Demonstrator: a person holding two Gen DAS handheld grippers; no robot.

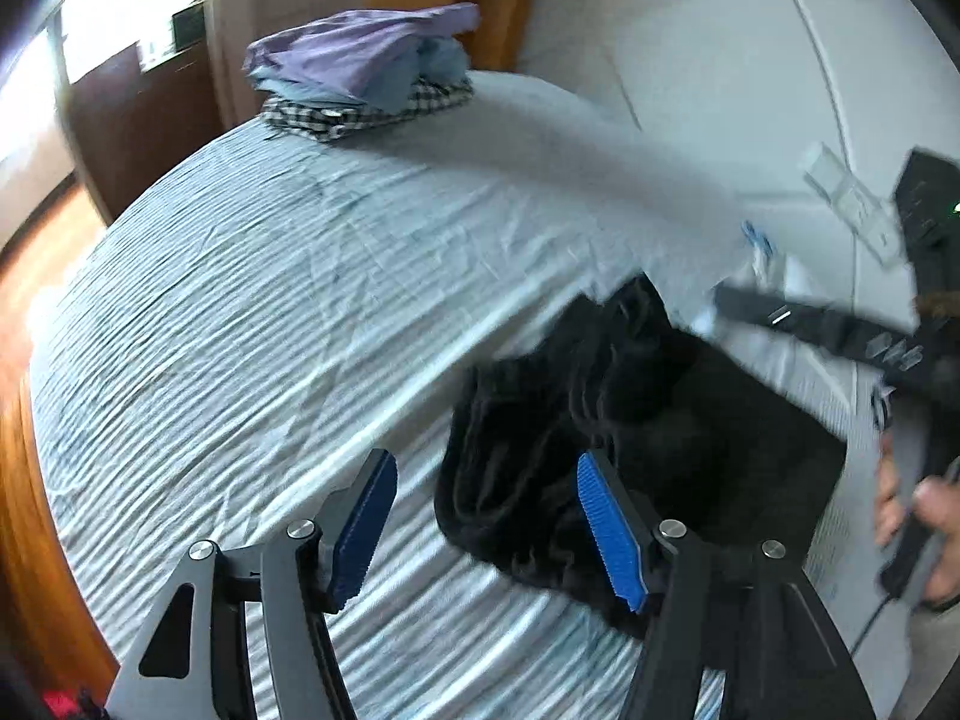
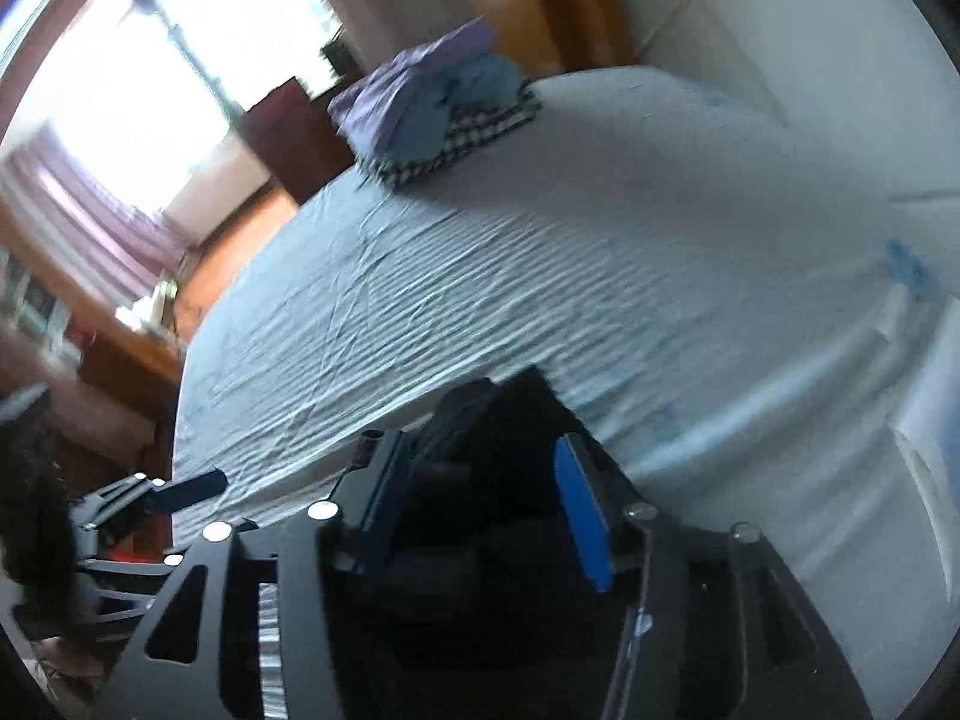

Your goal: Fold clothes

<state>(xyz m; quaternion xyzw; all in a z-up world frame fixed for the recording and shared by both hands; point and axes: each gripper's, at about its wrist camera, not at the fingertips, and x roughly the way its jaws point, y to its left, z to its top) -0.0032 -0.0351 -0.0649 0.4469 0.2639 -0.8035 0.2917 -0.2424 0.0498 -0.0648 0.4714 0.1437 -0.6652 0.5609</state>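
left gripper point(image 1: 487, 531) released, empty | right gripper point(image 2: 489, 507) released above black garment point(image 1: 630, 420) | risk: loose bundle unfolds near bed point(image 1: 240, 300) edge

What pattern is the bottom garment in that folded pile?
Black-and-white check, clearest in the left wrist view.

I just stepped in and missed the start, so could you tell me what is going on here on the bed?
A person is folding clothes on a bed with a handheld tool in each hand. The left tool is open over the striped sheet, with nothing between its blue pads. A dark garment lies crumpled beside it. The right tool hovers over that garment, open too. A stack of folded clothes sits at the far corner.
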